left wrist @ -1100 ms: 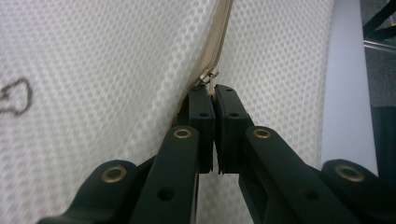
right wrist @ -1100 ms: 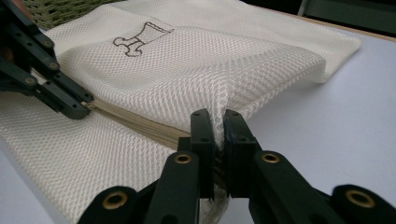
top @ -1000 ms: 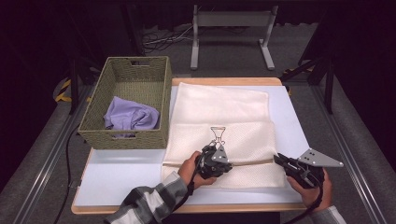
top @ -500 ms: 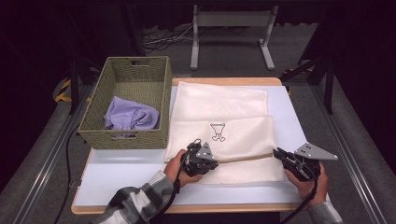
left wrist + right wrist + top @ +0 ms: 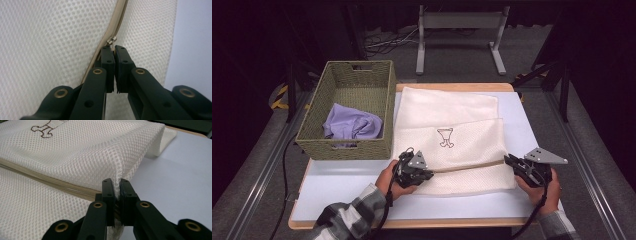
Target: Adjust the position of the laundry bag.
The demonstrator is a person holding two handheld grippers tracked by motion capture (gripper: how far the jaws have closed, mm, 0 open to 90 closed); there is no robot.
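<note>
A white mesh laundry bag (image 5: 452,120) with a small brown print lies flat on the table, and a beige zipper (image 5: 467,166) runs across its near part. My left gripper (image 5: 428,173) is shut on the metal zipper pull (image 5: 111,40), seen up close in the left gripper view (image 5: 114,48). At the bag's right edge my right gripper (image 5: 508,161) is shut on a pinched fold of mesh (image 5: 117,173), with its jaws (image 5: 115,182) closed just beside the zipper tape (image 5: 50,182).
A woven basket (image 5: 344,149) stands left of the bag, holding a crumpled purple cloth (image 5: 352,125). The pale table top (image 5: 347,185) has bare room in front of the basket. A metal stand (image 5: 459,30) is on the floor beyond the table.
My left gripper has slid leftward along the zipper line, with the pull in its jaws. The right gripper has stayed at the bag's right edge, shifting only slightly.
</note>
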